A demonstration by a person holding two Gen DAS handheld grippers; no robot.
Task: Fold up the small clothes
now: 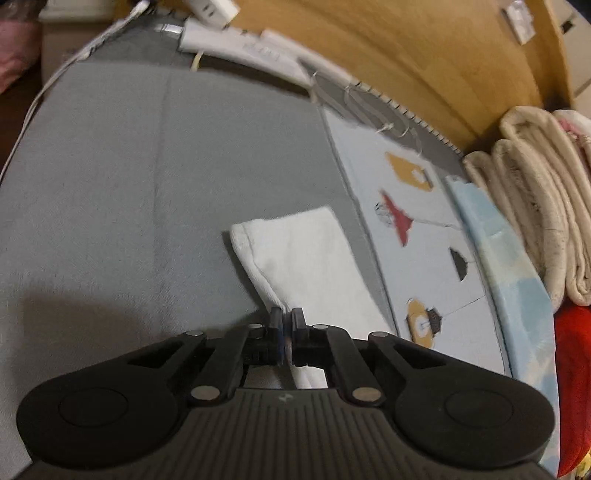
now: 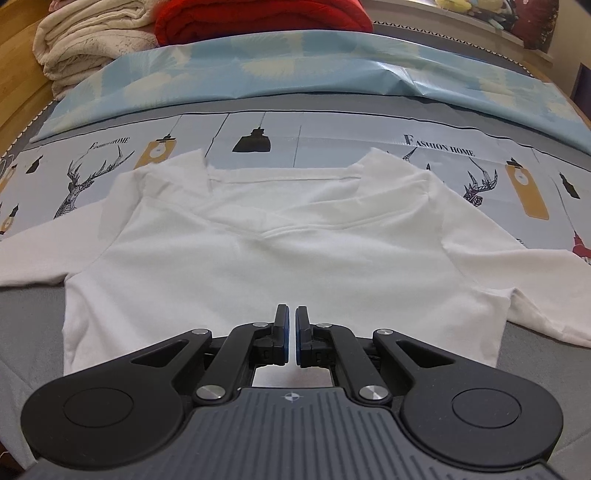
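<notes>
White T-shirt [image 2: 280, 236] lies flat, collar away from the camera, half on the grey sheet [image 1: 147, 177] and half on the printed light-blue cloth [image 2: 332, 136]; both sleeves spread out to the sides. Left gripper [image 1: 286, 318] closed, pinching the hem edge of a sleeve [image 1: 303, 258], which runs out over the grey sheet. Right gripper [image 2: 291, 317] closed over the shirt's lower body; cannot tell whether any fabric is caught between the pads. Open room: wide bare grey sheet left of the sleeve. Far side is crowded: pale blue patterned fabric [image 2: 295, 62] ridge beyond the collar, then folded cream blankets [image 2: 85, 48] and red blanket [image 2: 258, 18]. Wooden board [image 1: 406, 48] borders the bed in the left view.
</notes>
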